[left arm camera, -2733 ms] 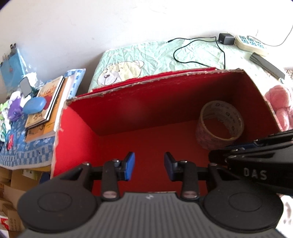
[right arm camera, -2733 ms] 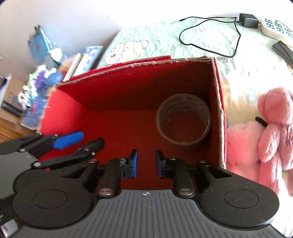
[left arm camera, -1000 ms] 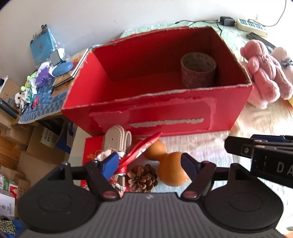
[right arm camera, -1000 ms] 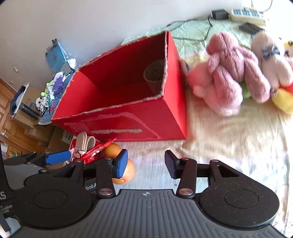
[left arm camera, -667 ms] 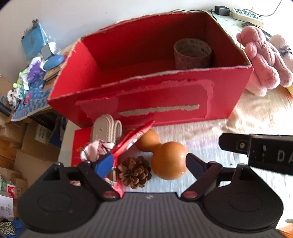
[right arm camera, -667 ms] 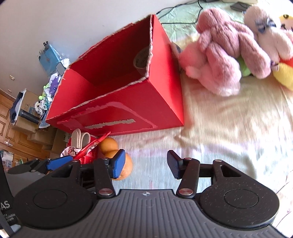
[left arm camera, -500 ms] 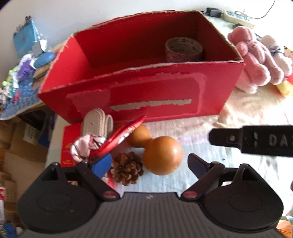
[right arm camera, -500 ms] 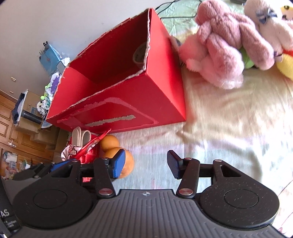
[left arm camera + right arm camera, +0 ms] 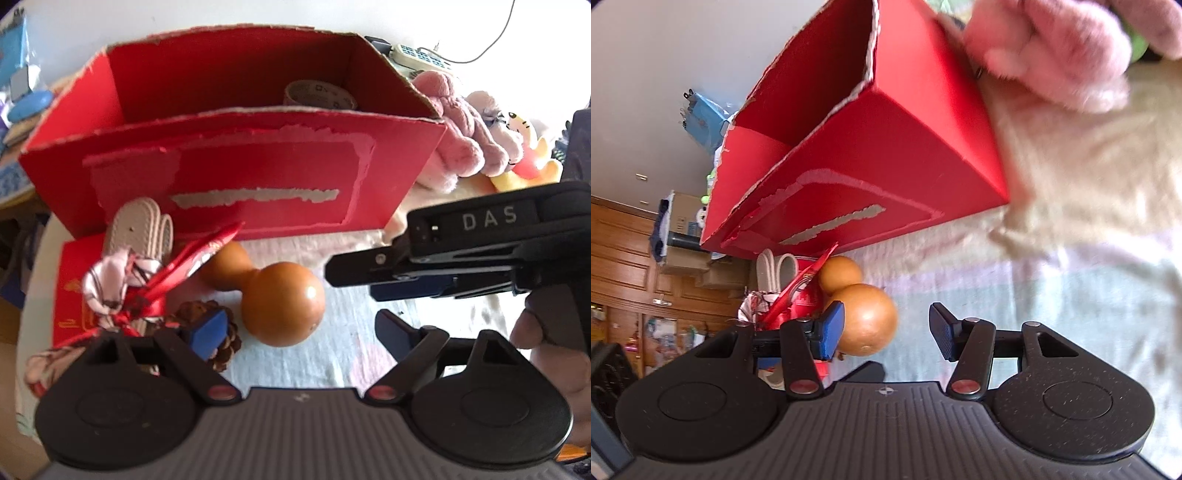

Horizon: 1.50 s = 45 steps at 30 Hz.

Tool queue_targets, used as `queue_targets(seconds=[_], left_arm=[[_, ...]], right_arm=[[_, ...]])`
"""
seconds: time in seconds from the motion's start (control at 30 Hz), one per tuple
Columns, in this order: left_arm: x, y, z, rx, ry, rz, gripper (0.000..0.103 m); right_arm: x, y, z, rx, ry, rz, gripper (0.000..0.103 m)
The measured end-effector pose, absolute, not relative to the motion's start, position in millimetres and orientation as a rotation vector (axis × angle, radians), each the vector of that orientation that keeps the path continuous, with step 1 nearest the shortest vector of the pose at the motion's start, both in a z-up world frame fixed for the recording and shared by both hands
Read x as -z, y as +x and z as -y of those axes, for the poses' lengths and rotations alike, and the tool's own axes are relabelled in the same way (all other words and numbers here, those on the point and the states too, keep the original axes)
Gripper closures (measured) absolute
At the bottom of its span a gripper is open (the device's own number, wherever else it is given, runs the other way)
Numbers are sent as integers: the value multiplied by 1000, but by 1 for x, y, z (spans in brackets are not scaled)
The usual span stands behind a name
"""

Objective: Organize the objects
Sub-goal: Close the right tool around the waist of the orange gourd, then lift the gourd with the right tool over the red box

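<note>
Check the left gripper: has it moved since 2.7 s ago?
Yes. It was over the inside of the red box; the left gripper has pulled back out and now hangs open in front of the box, above the gourd.

Left gripper (image 9: 301,330) is held low with jaws spread wide, nothing gripped. Right gripper (image 9: 886,330) is likewise held open and empty, rolled sideways, crossing in front of the left; its grip is wrapped by a hand (image 9: 554,350).
</note>
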<state>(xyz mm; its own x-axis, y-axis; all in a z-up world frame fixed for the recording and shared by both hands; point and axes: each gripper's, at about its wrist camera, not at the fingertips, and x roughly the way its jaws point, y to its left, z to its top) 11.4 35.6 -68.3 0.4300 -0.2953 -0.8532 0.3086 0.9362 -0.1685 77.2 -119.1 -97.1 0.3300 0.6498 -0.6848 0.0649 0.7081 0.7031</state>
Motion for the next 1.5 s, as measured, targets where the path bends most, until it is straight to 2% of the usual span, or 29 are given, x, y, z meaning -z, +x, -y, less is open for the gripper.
queue_targets(seconds=[0.27,0.7,1.13,1.33,1.43,1.5], left_arm=[[70,18,-48,467,-128,-1080,15],[73,33,-47,503,-124,-1084,10],[76,26,-16,697,-128,-1138,9],[97,30,-7,721,-112,-1224,9],[98,32,1,707,-98,-1222,14],[100,34,5,709,-91,-1221,19]], right_arm=[[94,94,114,-468,728,-1160,48],[105,104,96,-556,634,-1234,54],[104,69,144,-523,707,-1329,55],[108,66,147,-484,688,-1300,54],[114,68,145,-484,700,-1308,57],[116,67,143,-495,712,-1317,69]])
